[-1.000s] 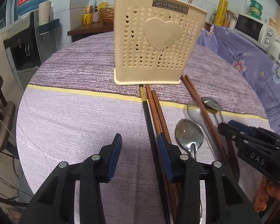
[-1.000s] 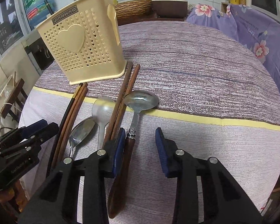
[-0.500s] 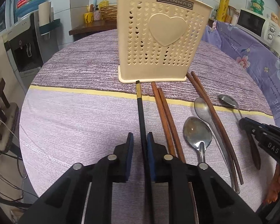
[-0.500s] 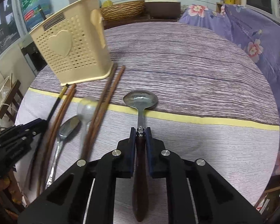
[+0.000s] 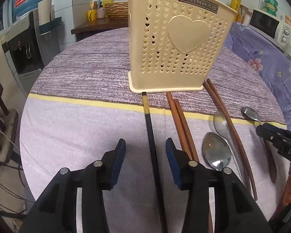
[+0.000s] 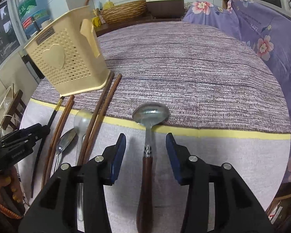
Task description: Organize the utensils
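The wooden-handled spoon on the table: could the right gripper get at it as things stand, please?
Probably yes. The wooden-handled spoon already lies on the cloth between the right gripper's opening jaws, its pads clear of the handle on both sides, and nothing covers it; the brown chopsticks lie off to one side.

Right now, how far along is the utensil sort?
Barely started. Done: the cream holder shows only a couple of sticks poking out the top. In hand: nothing gripped; left gripper straddles the black chopstick, right gripper straddles the wood-handled spoon, both jaws opening, pads clear. Left: brown chopsticks and two steel spoons on the tablecloth.
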Tool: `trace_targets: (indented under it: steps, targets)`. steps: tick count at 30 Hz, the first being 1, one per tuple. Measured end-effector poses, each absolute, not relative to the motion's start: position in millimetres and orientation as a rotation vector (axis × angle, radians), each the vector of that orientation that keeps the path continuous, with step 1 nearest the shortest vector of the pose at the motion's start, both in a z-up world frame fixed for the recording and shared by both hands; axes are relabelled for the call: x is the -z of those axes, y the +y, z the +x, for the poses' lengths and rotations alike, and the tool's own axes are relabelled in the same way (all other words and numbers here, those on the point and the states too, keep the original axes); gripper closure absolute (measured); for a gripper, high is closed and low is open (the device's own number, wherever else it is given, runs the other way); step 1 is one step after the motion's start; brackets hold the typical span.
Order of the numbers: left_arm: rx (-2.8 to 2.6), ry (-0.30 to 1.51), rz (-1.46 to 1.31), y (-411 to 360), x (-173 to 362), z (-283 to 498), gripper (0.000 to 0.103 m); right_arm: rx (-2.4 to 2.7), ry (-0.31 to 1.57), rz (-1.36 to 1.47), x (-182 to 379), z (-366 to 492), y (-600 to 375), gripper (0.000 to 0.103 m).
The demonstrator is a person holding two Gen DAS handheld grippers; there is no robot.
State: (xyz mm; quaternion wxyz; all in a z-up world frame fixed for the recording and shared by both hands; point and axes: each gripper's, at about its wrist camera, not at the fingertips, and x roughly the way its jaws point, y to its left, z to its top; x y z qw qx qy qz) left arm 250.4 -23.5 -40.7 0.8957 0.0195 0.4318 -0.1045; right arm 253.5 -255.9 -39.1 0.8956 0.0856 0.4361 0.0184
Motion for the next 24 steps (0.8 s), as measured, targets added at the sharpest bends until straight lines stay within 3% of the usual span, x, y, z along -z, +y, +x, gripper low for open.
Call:
trace_targets:
  steps: [14, 24]
  targets:
    - [0.233, 0.947, 0.107, -36, 39, 290, 0.065, -0.061, 1.009, 0.093, 38, 299, -245, 0.059]
    - [0.224, 0.963, 0.09, -32, 36, 299, 0.082, -0.07, 1.036, 0.008, 38, 314, -241, 0.059]
